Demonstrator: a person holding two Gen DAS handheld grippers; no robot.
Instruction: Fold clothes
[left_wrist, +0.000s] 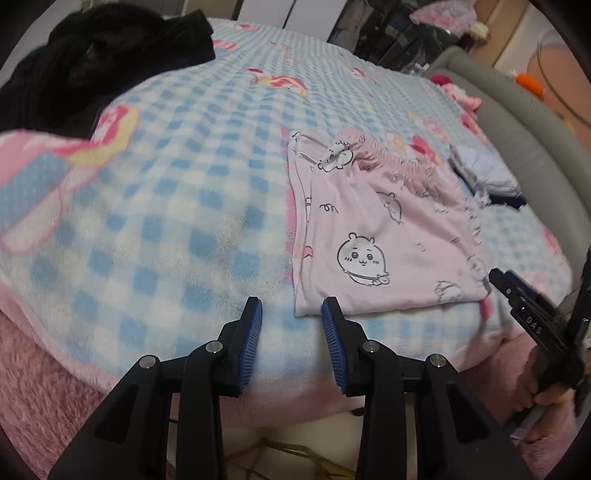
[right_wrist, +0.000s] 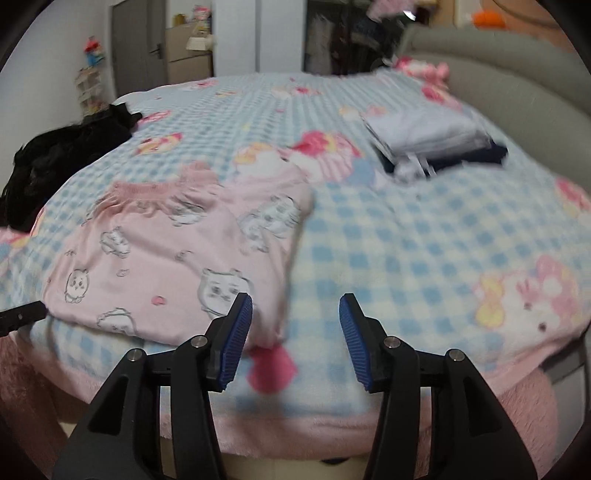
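1. Left hand-held gripper: held low at the near edge of the bed, fingers pointing forward over it; jaws apart, empty; ribbed blue pads on black arms. Its right fingertip sits at the near left corner of the folded garment; contact cannot be judged.
2. Right hand-held gripper: same low, forward pose beside the garment's near right corner; jaws wide apart, holding nothing.
3. Pink pyjama garment: folded into a rough rectangle, lying flat near the bed's front edge, long axis running away from the grippers, gathered elastic waistband at the far end. Soft thin knit, printed with outlined cartoon animals.
4. Blanket: fluffy fleece, blue-and-white check with pink cartoon figures, pink border.
5. Folded stack: pale lavender over dark navy, beyond the garment, near the grey padded headboard.
6. Black clothing heap: crumpled, far left.
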